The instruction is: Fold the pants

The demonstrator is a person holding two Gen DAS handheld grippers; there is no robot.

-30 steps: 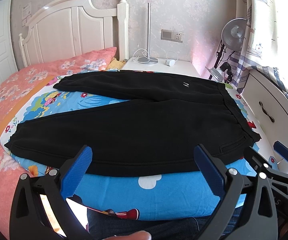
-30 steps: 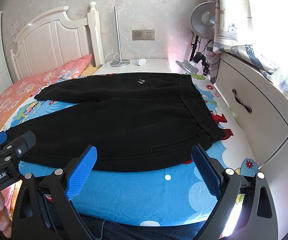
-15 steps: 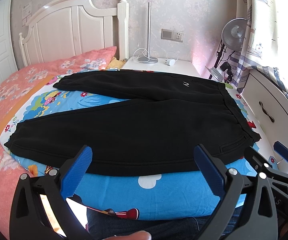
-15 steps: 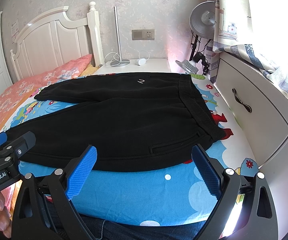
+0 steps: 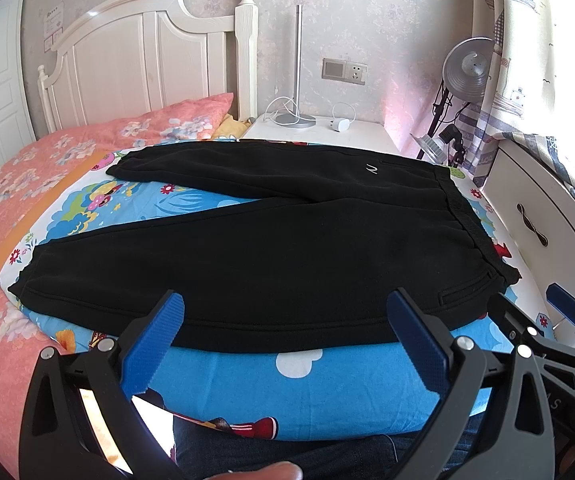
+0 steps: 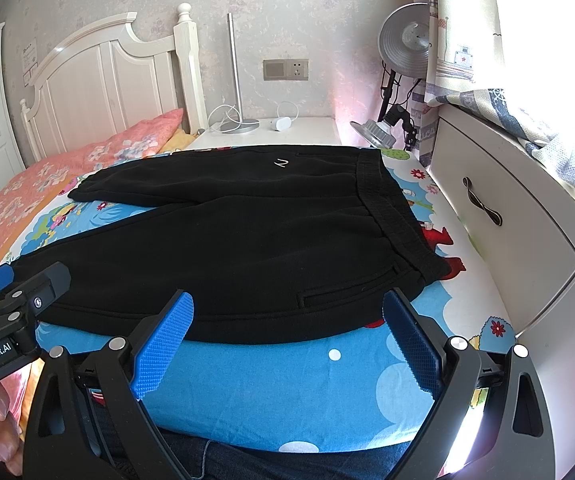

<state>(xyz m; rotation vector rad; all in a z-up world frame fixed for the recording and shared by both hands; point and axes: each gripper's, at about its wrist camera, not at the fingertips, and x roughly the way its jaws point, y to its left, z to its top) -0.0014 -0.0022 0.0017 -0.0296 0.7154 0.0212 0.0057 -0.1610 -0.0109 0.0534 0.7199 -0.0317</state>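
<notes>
Sweatpants [image 5: 271, 240] are lying flat and unfolded across mid-frame on the cartoon bedsheet [image 5: 327, 384], legs reaching frame-left, waistband [image 6: 391, 216] frame-right. Both the left gripper [image 5: 283, 344] and the right gripper [image 6: 287, 340] are hovering spread wide and empty just short of the near hem. Pinching cuff and waistband corners together should be keeping the fold square.

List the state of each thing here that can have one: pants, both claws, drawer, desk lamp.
Pants: unfolded, flat on the blue sheet, legs spread apart.
Left claw: open, holding nothing.
Right claw: open, holding nothing.
Drawer: shut.
Desk lamp: cannot tell whether lit.
</notes>
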